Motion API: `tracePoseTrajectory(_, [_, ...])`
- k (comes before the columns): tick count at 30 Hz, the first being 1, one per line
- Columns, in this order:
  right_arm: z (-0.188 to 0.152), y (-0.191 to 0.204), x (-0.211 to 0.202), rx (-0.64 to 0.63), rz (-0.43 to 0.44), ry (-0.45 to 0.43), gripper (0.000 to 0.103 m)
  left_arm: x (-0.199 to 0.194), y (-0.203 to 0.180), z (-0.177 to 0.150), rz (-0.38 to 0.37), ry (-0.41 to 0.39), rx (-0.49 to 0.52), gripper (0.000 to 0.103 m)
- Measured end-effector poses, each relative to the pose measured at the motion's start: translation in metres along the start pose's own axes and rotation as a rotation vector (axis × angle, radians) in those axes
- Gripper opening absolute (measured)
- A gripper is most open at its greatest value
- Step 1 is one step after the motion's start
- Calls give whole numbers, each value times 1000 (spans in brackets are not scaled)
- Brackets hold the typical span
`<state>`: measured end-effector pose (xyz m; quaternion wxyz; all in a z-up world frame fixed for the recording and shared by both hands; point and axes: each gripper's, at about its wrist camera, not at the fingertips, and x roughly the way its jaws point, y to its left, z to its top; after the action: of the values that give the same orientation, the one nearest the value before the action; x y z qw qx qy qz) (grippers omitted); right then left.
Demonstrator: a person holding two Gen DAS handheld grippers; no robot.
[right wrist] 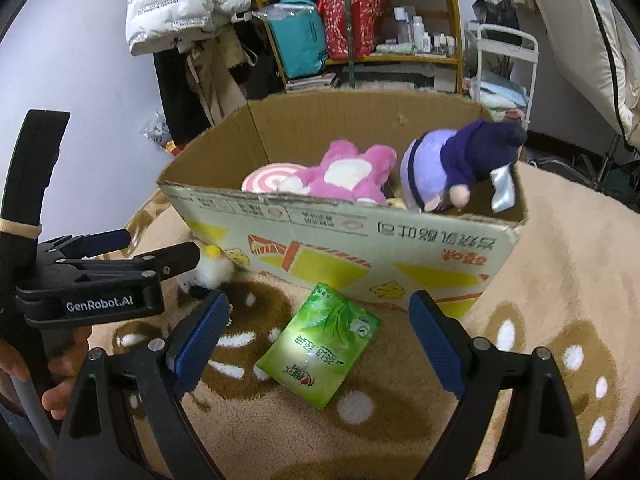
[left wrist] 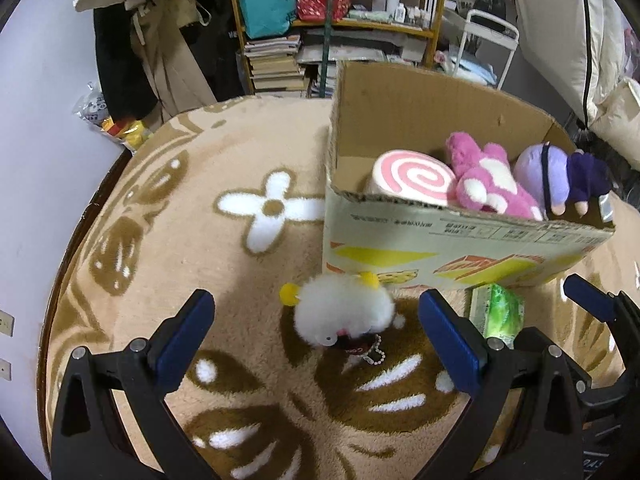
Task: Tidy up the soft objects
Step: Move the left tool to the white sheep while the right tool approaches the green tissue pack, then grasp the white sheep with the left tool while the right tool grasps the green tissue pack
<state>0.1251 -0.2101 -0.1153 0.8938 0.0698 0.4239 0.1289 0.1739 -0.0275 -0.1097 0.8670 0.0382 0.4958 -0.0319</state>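
Observation:
A small white fluffy toy (left wrist: 344,308) with yellow horns and a bead chain lies on the beige rug in front of the cardboard box (left wrist: 460,236). My left gripper (left wrist: 316,320) is open, its jaws on either side of the toy, just short of it. A green tissue pack (right wrist: 320,344) lies on the rug before the box (right wrist: 360,240). My right gripper (right wrist: 320,332) is open around the pack's near end. The box holds a pink swirl cushion (left wrist: 412,178), a pink plush (left wrist: 488,180) and a purple plush (left wrist: 560,176). The white toy (right wrist: 214,268) and left gripper (right wrist: 132,248) show in the right wrist view.
The flower-patterned rug (left wrist: 240,240) covers a round table with its edge at the left. Behind stand a wooden shelf (left wrist: 340,24) with bags, books and bottles, hanging coats (left wrist: 160,60) and a white rack (left wrist: 488,40). The tissue pack (left wrist: 500,312) also shows right of the left gripper.

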Motion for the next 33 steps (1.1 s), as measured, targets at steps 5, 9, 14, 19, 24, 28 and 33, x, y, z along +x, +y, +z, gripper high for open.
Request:
tracePoseTrajectory(5, [0,0,16,3,7,47,96,16,-4,0,1,36,9,100])
tracePoseTrajectory(9, [-4,0,28,-3,6,86,96,28,-3,1,-4,65,-1,100])
tracePoseTrajectory(14, [-6,1,41,-1,17,126,96,42,-3,1,-19,106,-10,100])
tracePoseTrajectory(19, [-6,-3,51,28,26,163,96,51,-5,1,-27,130,-2,100])
tracePoseTrajectory(24, [-7,-8,60,59,18,209,96,59,-7,1,-31,146,2,92])
tracePoseTrajectory(28, [-7,-9,66,63,21,230,96,64,-1,0,-52,167,-40,76])
tracePoseTrajectory(33, [-6,-2,73,39,-21,243,86,66,8,2,-45,161,-69,55])
